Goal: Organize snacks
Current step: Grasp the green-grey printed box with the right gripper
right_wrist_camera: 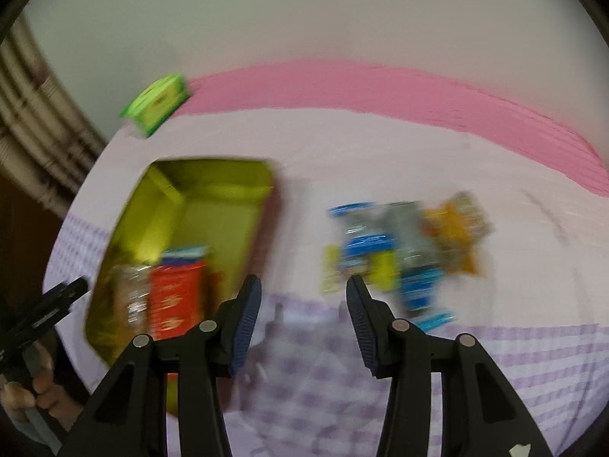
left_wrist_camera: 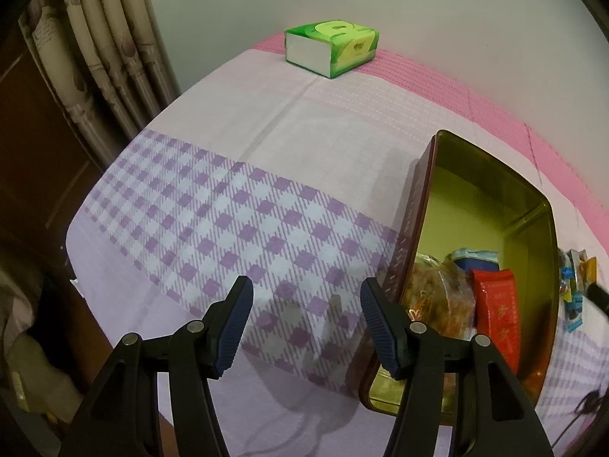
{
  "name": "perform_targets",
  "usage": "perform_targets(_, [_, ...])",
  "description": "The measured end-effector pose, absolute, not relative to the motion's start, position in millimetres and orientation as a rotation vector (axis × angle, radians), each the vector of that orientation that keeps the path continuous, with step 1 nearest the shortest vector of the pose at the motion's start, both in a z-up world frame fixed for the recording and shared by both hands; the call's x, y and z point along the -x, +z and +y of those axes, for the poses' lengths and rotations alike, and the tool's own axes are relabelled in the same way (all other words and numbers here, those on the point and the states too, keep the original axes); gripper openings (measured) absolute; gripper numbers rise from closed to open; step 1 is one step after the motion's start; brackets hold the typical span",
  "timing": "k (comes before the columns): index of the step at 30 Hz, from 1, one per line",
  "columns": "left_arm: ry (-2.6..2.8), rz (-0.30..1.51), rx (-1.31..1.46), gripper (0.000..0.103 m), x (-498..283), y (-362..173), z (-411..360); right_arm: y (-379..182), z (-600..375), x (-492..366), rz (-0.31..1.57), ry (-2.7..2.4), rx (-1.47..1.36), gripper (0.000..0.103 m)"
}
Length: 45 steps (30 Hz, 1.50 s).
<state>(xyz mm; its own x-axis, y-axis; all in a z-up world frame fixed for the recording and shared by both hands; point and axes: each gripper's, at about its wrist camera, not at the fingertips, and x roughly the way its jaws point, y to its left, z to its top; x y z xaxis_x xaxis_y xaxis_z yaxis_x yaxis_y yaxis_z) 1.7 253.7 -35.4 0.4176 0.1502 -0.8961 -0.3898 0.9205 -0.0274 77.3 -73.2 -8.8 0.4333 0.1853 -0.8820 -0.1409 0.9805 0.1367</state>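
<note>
A gold-lined tin box (left_wrist_camera: 533, 224) (right_wrist_camera: 182, 186) sits open on the checked cloth. Inside lie a red packet (left_wrist_camera: 496, 312) (right_wrist_camera: 175, 297), a clear bag of brown snacks (left_wrist_camera: 437, 297) (right_wrist_camera: 131, 297) and a blue-topped packet (left_wrist_camera: 477, 261). My left gripper (left_wrist_camera: 306, 297) hovers open over bare cloth just left of the tin, nothing between its fingers. My right gripper (right_wrist_camera: 304, 297) is open and empty, between the tin and a blurred pile of loose snack packets (right_wrist_camera: 403, 251), also seen at the right edge (left_wrist_camera: 574, 285) of the left wrist view.
A green tissue pack (left_wrist_camera: 331, 47) (right_wrist_camera: 158, 101) stands at the far edge by the wall. Curtains (left_wrist_camera: 106, 57) hang at the left past the table edge. A hand (right_wrist_camera: 42, 396) holding the other gripper shows at the lower left.
</note>
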Motion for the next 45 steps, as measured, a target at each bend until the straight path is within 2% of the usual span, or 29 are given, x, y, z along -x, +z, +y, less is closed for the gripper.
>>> perform_targets(12, [0.349,1.060,0.145,0.061,-4,-31,235,-26,-187,-129,1.074,0.089,0.041,0.045])
perform_targets(26, [0.349,1.008,0.089,0.064,-10,-8,211,-65,-200,-167,1.097,0.251,0.055,0.045])
perform_targets(33, [0.257,1.008,0.036,0.064,-31,3,169,-82,-197,-179,1.112,0.274,0.033,0.045])
perform_targets(36, [0.193,1.018,0.016,0.064,-40,4,146,-86,-198,-181,1.106,0.278,0.009,0.041])
perform_targets(39, [0.137,1.026,-0.008,0.064,-46,4,121,-86,-197,-176,1.098,0.279,0.029,0.030])
perform_targets(45, [0.019,1.051,0.000,0.064,-52,2,78,-85,-205,-157,1.080,0.242,0.027,0.028])
